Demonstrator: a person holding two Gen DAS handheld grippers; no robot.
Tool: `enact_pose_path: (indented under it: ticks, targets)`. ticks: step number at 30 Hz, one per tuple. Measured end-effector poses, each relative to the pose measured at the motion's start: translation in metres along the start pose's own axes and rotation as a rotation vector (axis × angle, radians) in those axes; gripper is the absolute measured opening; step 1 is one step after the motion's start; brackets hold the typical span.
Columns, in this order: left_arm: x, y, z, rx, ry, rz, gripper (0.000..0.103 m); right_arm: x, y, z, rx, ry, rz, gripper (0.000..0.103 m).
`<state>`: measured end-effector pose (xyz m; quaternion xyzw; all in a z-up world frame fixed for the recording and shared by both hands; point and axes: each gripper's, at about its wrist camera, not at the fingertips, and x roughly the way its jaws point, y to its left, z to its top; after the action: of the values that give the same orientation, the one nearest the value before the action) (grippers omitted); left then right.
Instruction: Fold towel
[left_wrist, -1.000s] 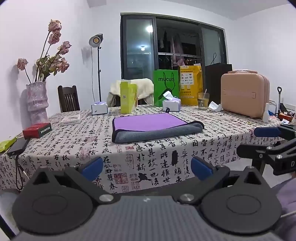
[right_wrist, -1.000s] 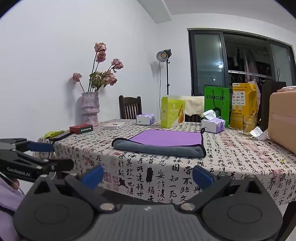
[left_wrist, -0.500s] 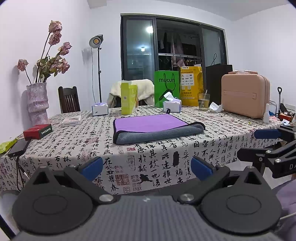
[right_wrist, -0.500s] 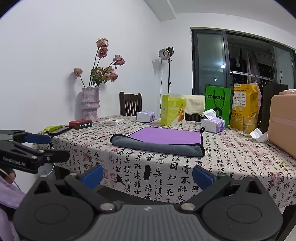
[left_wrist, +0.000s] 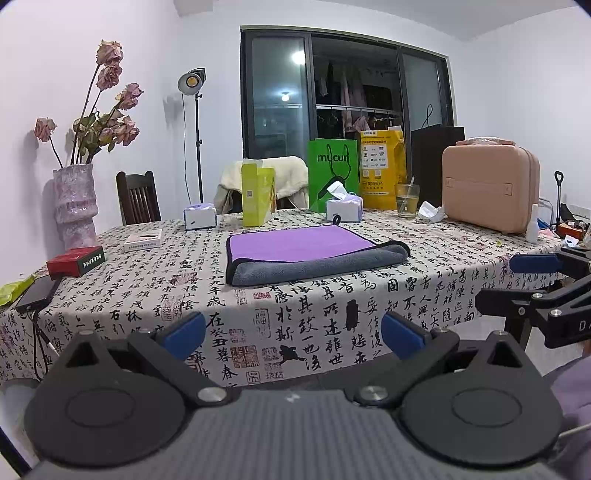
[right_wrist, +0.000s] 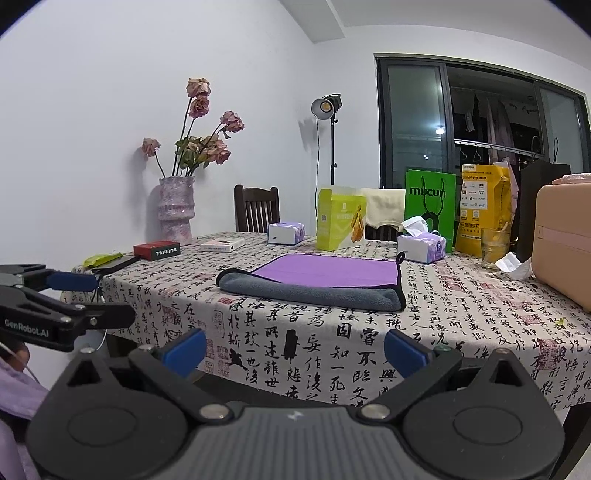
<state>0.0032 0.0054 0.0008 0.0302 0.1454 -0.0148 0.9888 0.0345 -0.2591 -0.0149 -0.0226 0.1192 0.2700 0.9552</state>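
Observation:
A towel (left_wrist: 310, 251), purple on top with a grey rolled front edge, lies folded on the table with the calligraphy cloth (left_wrist: 332, 314); it also shows in the right wrist view (right_wrist: 317, 280). My left gripper (left_wrist: 291, 330) is open and empty, held in front of and below the table's front edge. My right gripper (right_wrist: 293, 349) is open and empty, also off the table in front. The right gripper shows at the right of the left view (left_wrist: 535, 280); the left gripper shows at the left of the right view (right_wrist: 70, 299).
Behind the towel stand a yellow-green box (left_wrist: 258, 195), tissue packs (left_wrist: 343, 208), a green bag (left_wrist: 333, 175), a glass (left_wrist: 407, 199) and a pink case (left_wrist: 491, 192). A vase (left_wrist: 74, 206), red box (left_wrist: 75, 261) and phone (left_wrist: 37, 293) sit at left.
Both grippers have drawn back and dropped slightly from the table; the towel has not moved. Both stay open.

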Motion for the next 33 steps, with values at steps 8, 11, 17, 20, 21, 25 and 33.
enact_pose_path:
  ticks: [8,11,17,20,21,25,33]
  targets:
    - [0.0010,0.0005,-0.0008,0.002,0.002,0.001,0.103,0.0005,-0.0003,-0.0009,0.006,0.005,-0.003,0.103]
    - [0.0009,0.0001,-0.0008,0.003,0.002,0.000,0.103,0.0001,0.0002,-0.0004,0.003,0.003,-0.006,0.103]
    - [0.0009,0.0006,-0.0016,0.003,0.003,0.001,0.103,0.0006,0.0010,-0.0005,0.003,0.003,-0.005,0.103]
    - [0.0008,0.0009,-0.0019,0.004,0.003,0.001,0.103,0.0008,0.0004,-0.0001,0.004,0.003,-0.006,0.103]
    - [0.0008,0.0009,-0.0019,0.004,0.003,0.001,0.103,0.0009,0.0005,-0.0002,0.004,0.004,-0.005,0.103]
    - [0.0009,0.0008,-0.0019,0.004,0.003,0.001,0.103,0.0012,0.0002,-0.0001,0.006,0.004,-0.004,0.103]
    - [0.0009,0.0007,-0.0018,0.004,0.004,0.001,0.103,0.0013,-0.0023,-0.0007,0.016,0.004,-0.009,0.103]
